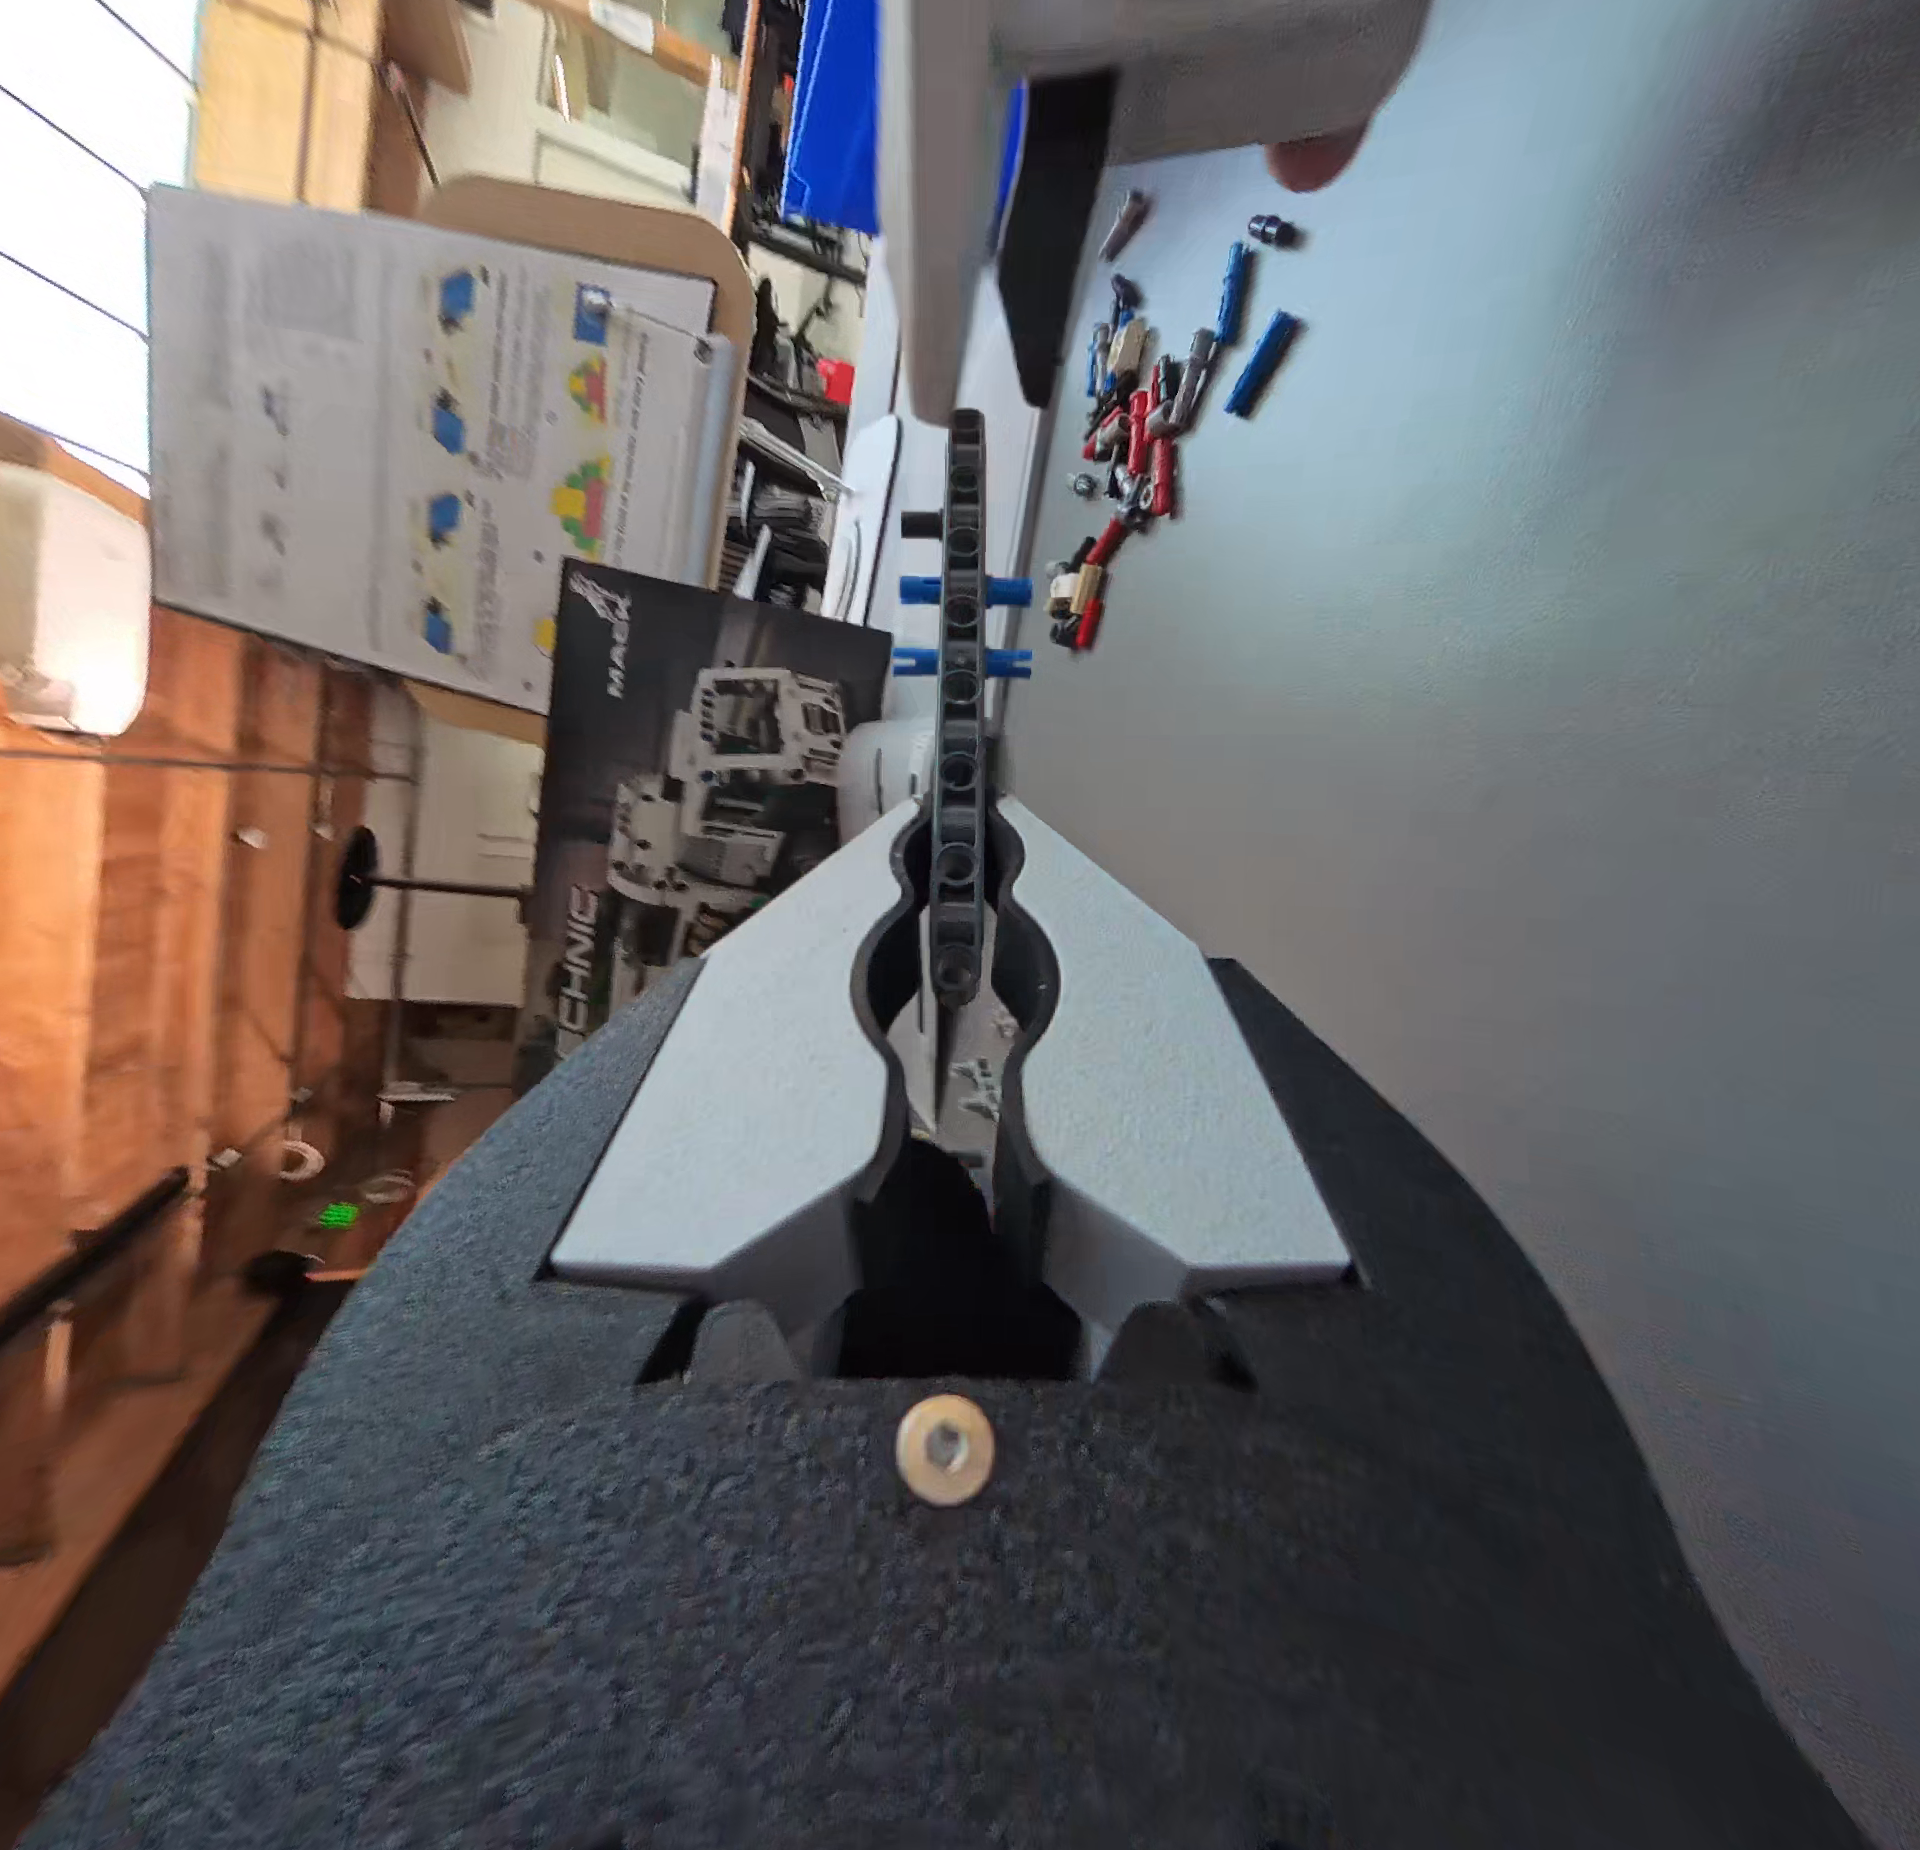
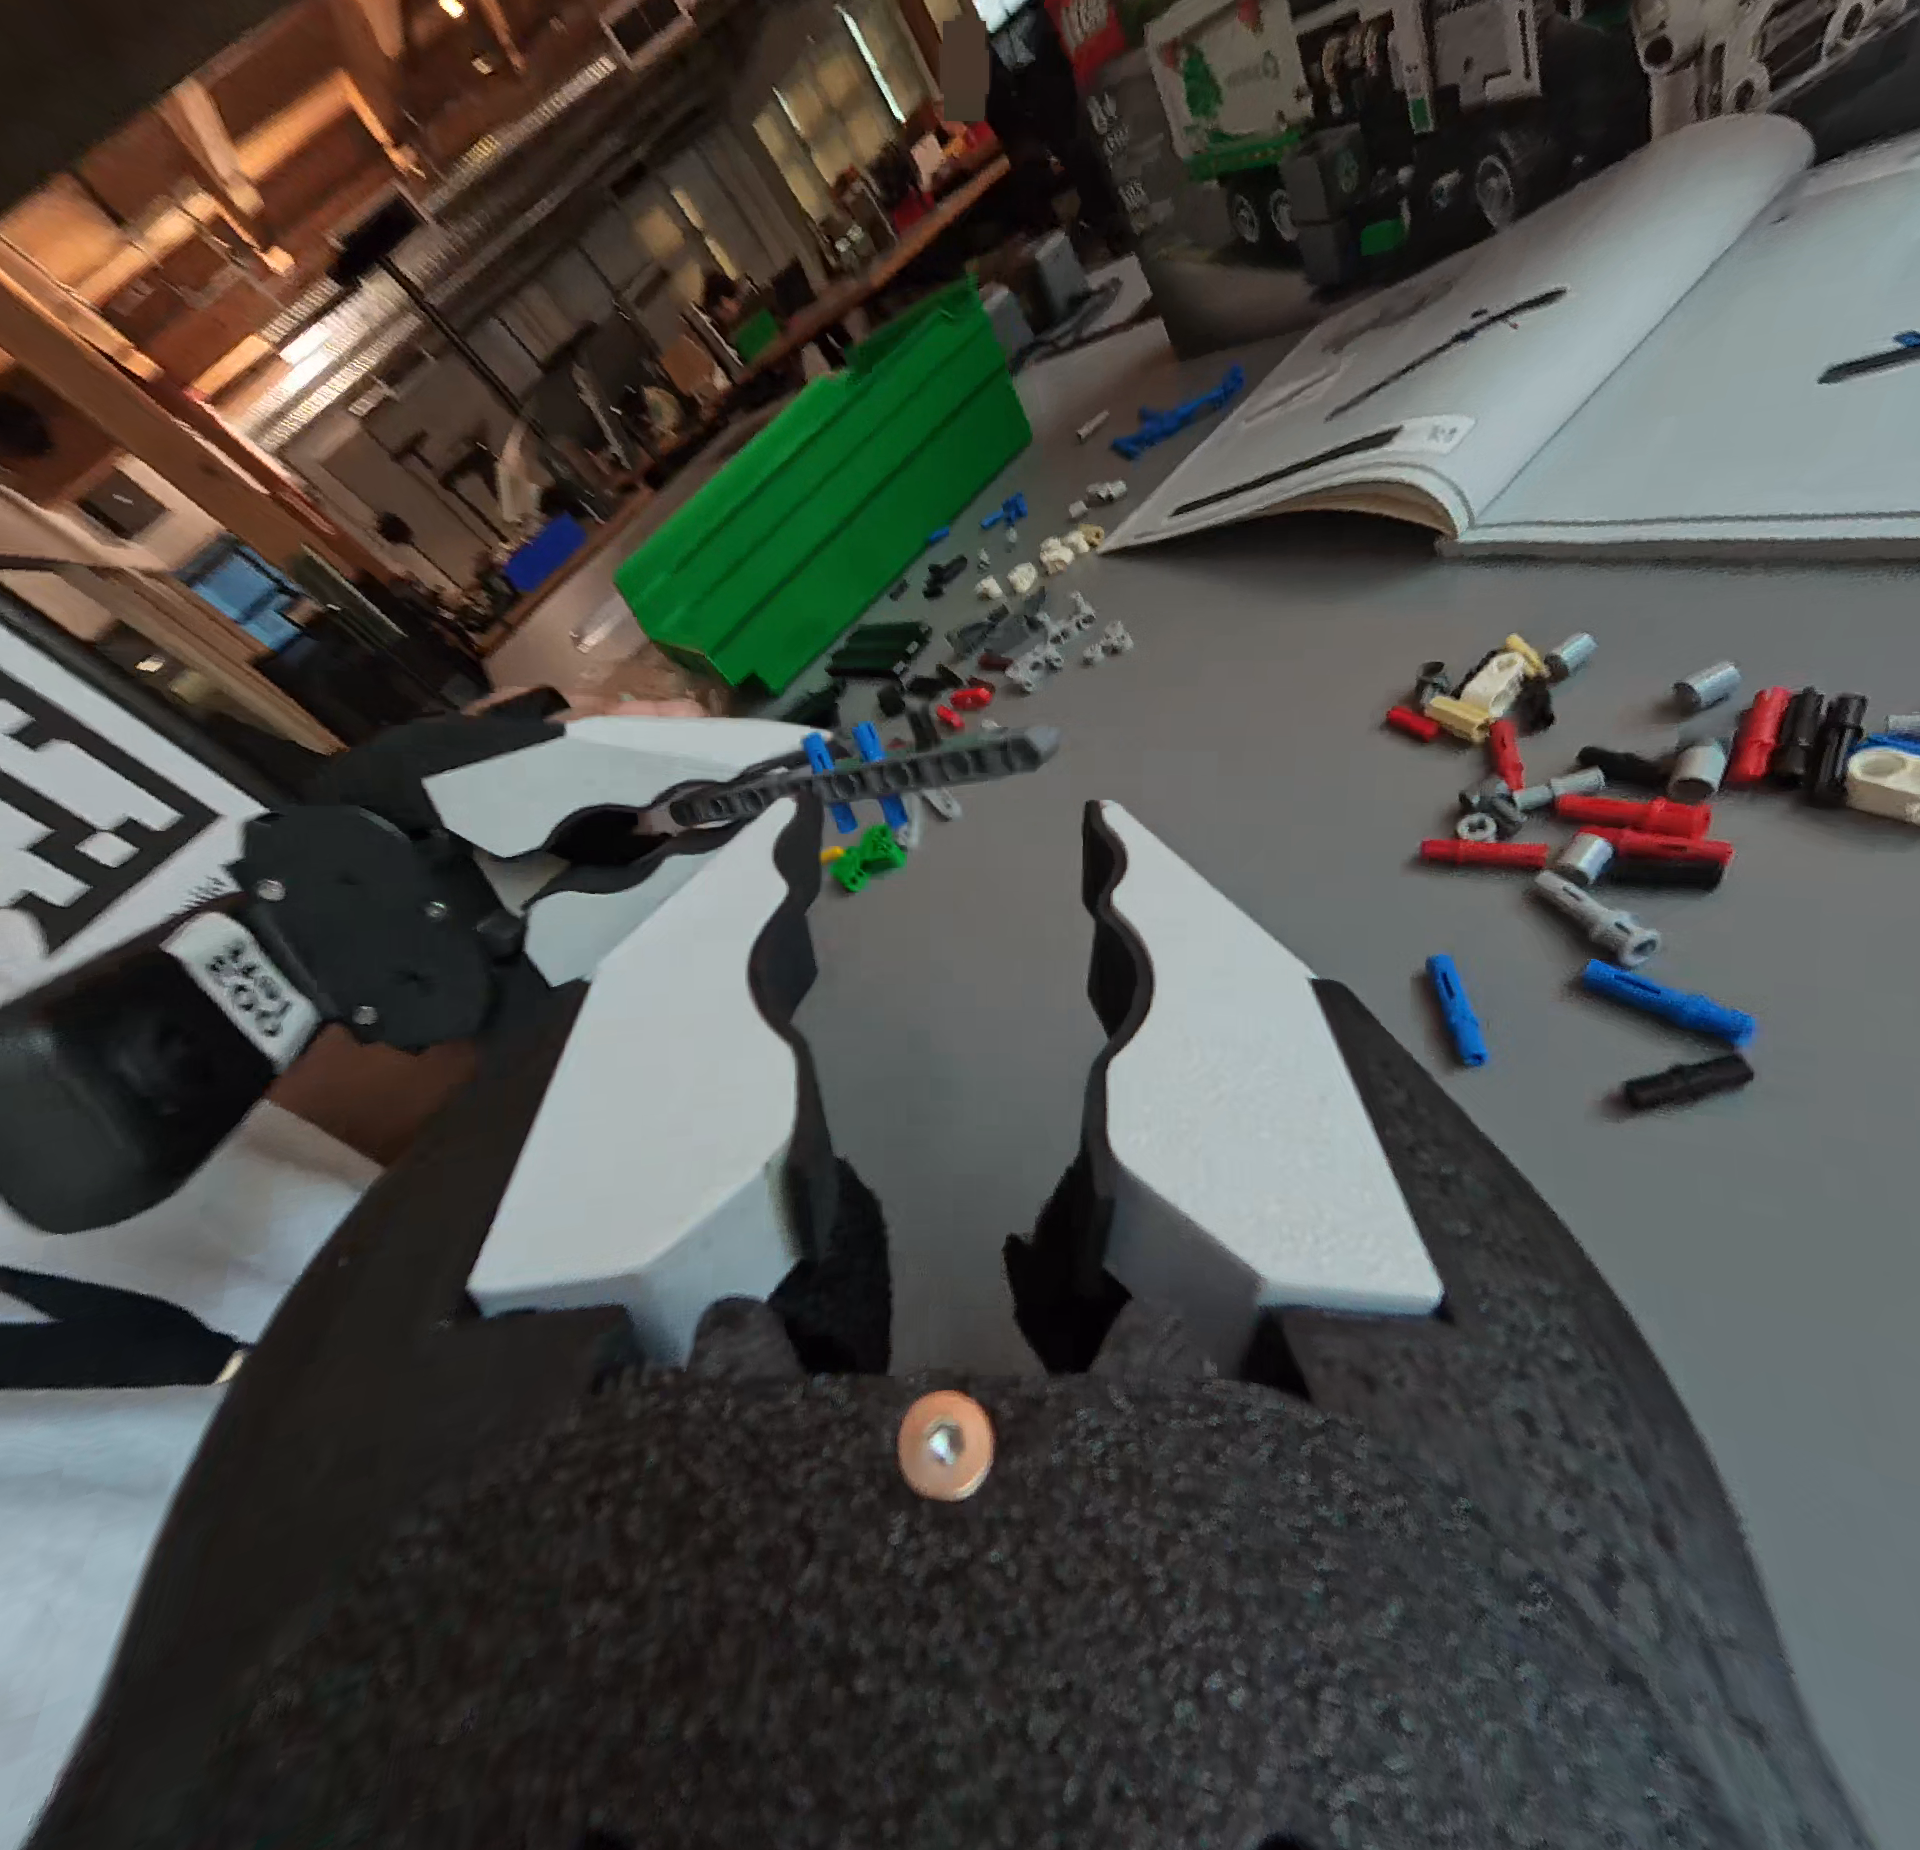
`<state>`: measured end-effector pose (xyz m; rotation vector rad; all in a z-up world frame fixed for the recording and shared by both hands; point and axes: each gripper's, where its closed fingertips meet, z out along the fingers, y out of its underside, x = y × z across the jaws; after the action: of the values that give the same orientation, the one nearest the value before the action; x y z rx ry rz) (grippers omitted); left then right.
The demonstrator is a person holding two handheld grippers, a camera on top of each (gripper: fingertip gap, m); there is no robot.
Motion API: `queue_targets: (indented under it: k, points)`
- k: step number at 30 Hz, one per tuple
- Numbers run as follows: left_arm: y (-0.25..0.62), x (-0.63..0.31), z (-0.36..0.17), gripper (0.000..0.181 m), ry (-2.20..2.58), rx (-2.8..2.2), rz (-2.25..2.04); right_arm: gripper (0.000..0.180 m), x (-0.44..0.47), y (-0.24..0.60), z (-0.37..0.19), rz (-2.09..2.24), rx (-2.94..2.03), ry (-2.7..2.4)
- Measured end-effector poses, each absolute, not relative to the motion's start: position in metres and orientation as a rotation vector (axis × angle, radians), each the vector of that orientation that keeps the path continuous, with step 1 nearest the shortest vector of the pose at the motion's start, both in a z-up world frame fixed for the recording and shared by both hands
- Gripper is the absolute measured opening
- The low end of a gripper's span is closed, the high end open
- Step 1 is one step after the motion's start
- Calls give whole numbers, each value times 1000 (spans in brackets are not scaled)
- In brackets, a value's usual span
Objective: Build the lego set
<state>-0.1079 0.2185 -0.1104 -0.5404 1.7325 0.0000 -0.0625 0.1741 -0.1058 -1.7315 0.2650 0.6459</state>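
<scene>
Black beam (image 1: 961,678) clamped in left gripper (image 1: 958,865), right gripper (image 2: 940,844) wide open, empty

The left gripper (image 1: 961,844) fills the lower half of its own view, its two grey fingers (image 1: 769,1052) drawn together and clamped on a black beam (image 1: 962,657) that sticks straight up the frame past their tips. In the right wrist view the same gripper (image 2: 665,824) enters from the left edge at mid-height, rolled on its side and raised off the table, with the beam (image 2: 862,777) pointing right.

The right gripper (image 2: 940,844) sits low and centre in its view, fingers (image 2: 1205,1052) spread apart with nothing between them. In the left wrist view its blurred grey body (image 1: 1195,44) shows at the top, a fingertip (image 1: 1314,164) of the person just under it.
</scene>
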Motion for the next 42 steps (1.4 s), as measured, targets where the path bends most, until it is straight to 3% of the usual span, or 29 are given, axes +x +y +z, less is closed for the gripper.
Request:
queue_targets:
  k: [5, 10, 13, 18, 29, 35, 42]
  points:
    - [218, -112, -91, 6, 1695, -228, 80, 45, -76, 174, -90, 745, -1723, -22]
    - [219, -119, -88, 6, 1737, -206, -15, 26, -79, 181, -97, 622, -1766, -151]
    - [216, -124, -86, 6, 1747, -227, -85, 26, -84, 182, -93, 669, -1737, -161]
    - [218, -129, -87, 6, 1768, -311, -154, 12, -96, 174, -88, 671, -1729, -276]
    - [197, -142, -101, 33, 2022, -918, -1142, 6, -103, 150, -78, 423, -1672, -608]
    - [195, -141, -94, 14, 2000, -919, -1227, 6, -106, 148, -74, 422, -1639, -627]
    - [187, -145, -100, 8, 2062, -1043, -1342, 8, -95, 154, -81, 625, -1706, -423]
